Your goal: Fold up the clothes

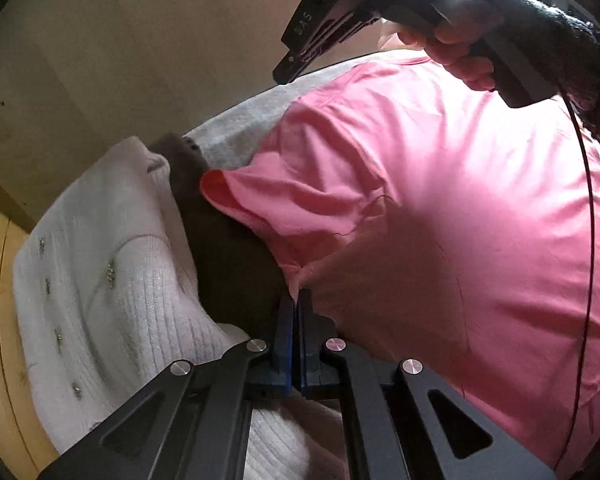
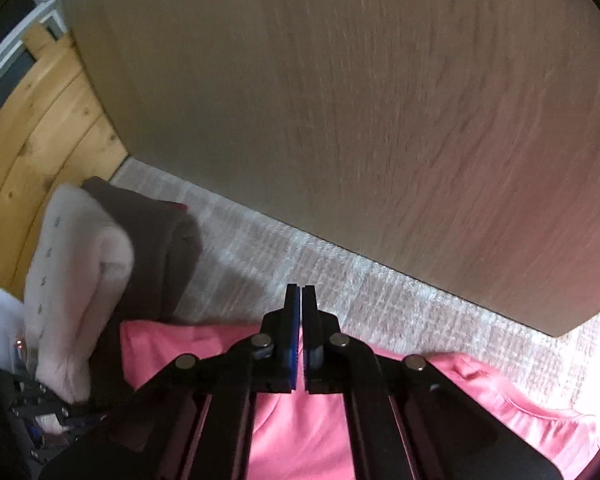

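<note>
While pinched, pink shirt (image 1: 440,208) between left jaws

Both wrist cams look steeply down, close over the bed; both catch pink shirt (image 1: 440,208) and white sweater (image 2: 76,272).

Wood-grain panel (image 2: 380,112) fills most of the right wrist view — pale beige, vertical grain, motion-blurred, standing along the far edge of the work surface. Its bottom edge runs diagonally, meeting a light grey woven cover (image 2: 340,280) on that surface. Same panel (image 1: 100,60) in the left wrist view, in shadow, with the grey cover (image 1: 236,136) showing at its foot. Knotty pine boards (image 2: 40,120) sit at the left edge — warm yellow, curved by the lens. Upper left corner shows a white frame (image 2: 4,56), possibly a window or door. Light is soft, with a pinkish tint on the panel's right side.
</note>
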A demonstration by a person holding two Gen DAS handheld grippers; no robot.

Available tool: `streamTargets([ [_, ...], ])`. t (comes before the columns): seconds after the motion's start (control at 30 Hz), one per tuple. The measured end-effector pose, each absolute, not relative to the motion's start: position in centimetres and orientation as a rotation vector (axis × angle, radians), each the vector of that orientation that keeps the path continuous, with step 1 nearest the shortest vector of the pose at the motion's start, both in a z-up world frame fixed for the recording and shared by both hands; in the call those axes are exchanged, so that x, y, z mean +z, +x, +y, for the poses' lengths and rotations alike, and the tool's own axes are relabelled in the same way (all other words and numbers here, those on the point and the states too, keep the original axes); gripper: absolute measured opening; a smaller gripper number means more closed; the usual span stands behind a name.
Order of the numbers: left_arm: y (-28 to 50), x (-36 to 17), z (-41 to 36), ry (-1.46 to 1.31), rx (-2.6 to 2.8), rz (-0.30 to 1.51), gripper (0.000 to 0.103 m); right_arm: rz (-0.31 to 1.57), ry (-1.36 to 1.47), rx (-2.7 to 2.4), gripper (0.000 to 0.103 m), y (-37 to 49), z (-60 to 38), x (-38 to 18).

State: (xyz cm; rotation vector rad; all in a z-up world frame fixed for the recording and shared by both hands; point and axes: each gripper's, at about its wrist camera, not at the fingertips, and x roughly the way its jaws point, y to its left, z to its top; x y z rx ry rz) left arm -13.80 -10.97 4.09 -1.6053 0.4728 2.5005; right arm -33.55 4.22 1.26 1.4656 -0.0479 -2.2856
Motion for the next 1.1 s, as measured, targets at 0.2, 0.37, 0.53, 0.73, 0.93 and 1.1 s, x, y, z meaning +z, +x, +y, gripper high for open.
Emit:
streamTargets([
  [0.2,-13.6,4.4,-10.9,-1.615,2.505,0.470,0.004,-0.056,1.538,-2.217,0.005,-32.5,3.1,0.0],
  [0.37,-11.2,8.7,-13.3,-1.556,2.579,0.354,0.013,-0.023,1.408,-2.204,0.026,-27.2,4.1,4.7],
  [0.53,-4.0,12.3,-15.4,-1.478,2.608,0.187,0.035,-0.033,1.342,-2.095,0.026,-19.6,5.1,7.3],
  [0.73,8.0,10.0,-15.7,-1.595,2.511,-0.240,0.038,0.022,1.519,-1.967,0.027,-14.8,1.3,2.6],
  [0.93,16.4,4.5,-13.4,-1.727,2.367,-0.555,0.038,0.086,1.572,-1.932,0.033,-14.0,-3.3,0.6],
  [1.1,19.4,3.7,-11.8,-1.721,2.364,-0.556,0.044,0.213,1.624,-1.989,0.033,-13.6,-5.1,-0.3],
])
